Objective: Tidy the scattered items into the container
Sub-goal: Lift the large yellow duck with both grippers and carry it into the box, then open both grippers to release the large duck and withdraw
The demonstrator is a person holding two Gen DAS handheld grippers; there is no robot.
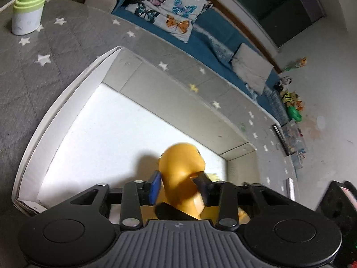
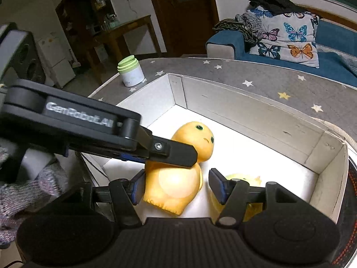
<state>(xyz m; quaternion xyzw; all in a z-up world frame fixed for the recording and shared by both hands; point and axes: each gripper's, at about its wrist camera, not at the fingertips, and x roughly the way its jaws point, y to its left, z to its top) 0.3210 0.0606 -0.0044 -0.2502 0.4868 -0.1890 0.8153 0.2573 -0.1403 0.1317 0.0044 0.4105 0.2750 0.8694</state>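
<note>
Right wrist view | left tool pinching yellow toy at neck, keeping it upright inside white box | right tool spread, straddling toy's base, likely steadying for release

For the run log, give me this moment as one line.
left gripper: shut on orange toy | right gripper: open, empty | toy: inside white box | green-lidded jar: on rug, outside box
</note>
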